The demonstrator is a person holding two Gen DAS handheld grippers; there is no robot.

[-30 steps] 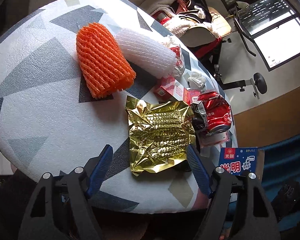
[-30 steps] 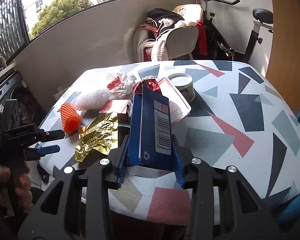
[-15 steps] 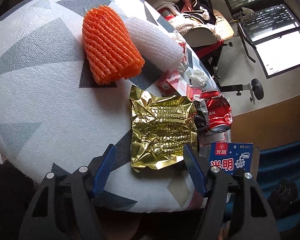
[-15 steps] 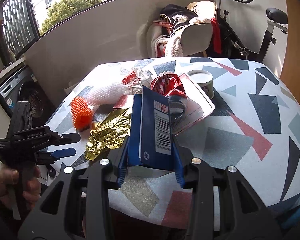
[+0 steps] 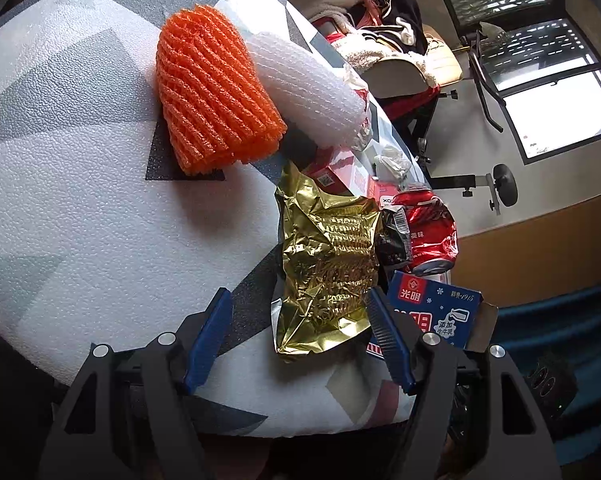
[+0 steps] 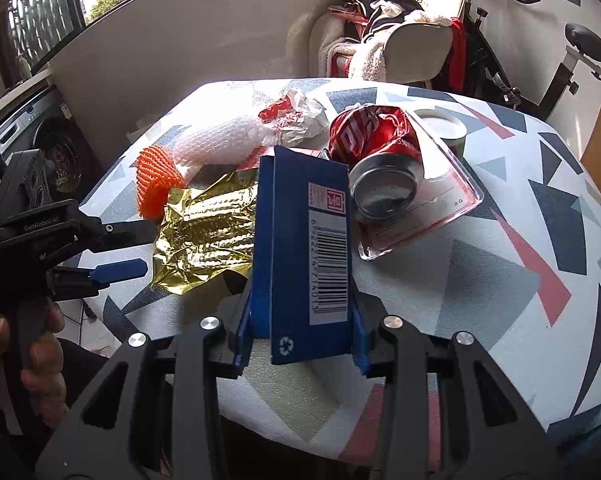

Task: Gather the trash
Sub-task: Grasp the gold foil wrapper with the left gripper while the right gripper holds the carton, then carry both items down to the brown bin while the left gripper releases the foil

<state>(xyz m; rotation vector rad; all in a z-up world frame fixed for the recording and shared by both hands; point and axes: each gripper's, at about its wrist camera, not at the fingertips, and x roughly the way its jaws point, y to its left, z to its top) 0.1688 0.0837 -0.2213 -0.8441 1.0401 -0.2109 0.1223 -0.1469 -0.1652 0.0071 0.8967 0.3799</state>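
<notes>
- The right hand-held gripper (image 6: pixel 300 344) is closed on a blue milk carton (image 6: pixel 306 256); its two blue pads press the narrow sides near the bottom end, and the carton stands up above the near edge of the surface (image 6: pixel 520 280).
- The carton looks empty and light, I think. Its walls are thin card, so a hard squeeze can crush it. The grip near the folded end seems a good place, because there the card is stiffer.
- The left hand-held gripper (image 5: pixel 300 336) is open and holds nothing. It hangs over the near edge, with its jaws on both sides of the lower end of a gold foil wrapper (image 5: pixel 328 264).
- The wrapper lies flat and crumpled on the surface. It is very light, thin and slippery, so I would pinch a raised corner or the loose lower edge, not the flat middle.
- Just beside the wrapper lies a crushed red can (image 5: pixel 428 236); it is stiff, but its dented edges may slip.
- Farther away lie an orange foam net (image 5: pixel 212 100) and a white foam net (image 5: pixel 304 88), touching each other. Both are soft and springy, easy to take in the middle.
</notes>
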